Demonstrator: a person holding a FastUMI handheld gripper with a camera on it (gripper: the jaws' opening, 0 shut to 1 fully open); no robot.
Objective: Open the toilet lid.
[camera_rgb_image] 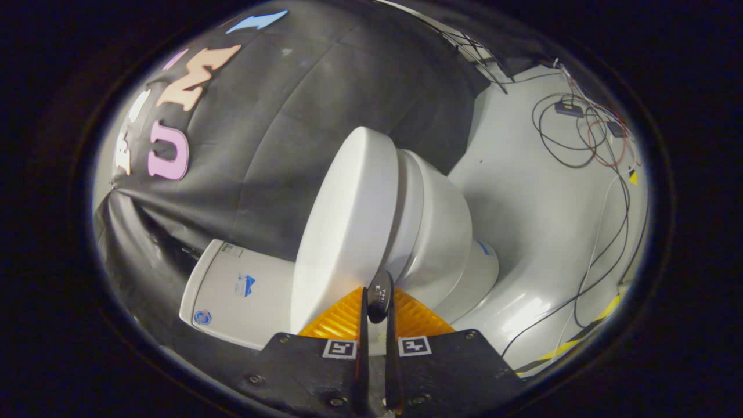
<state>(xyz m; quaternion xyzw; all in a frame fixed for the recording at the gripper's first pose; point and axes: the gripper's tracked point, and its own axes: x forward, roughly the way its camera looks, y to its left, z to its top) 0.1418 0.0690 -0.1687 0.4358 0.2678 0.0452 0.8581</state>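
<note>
Gripper (376,299) jaws nearly closed, small dark tab (380,295) on lid (348,226) rim pinched between them; lid held partly raised off bowl (444,232) for opening.

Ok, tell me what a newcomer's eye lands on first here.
First, the white toilet lid, closed over the bowl, just ahead of the fingers. Next, the gripper, its fingers nearly together around a small dark tab at the lid's front edge; whether both press it is unclear. Beyond the bowl, loose cables trail over the pale floor.
</note>
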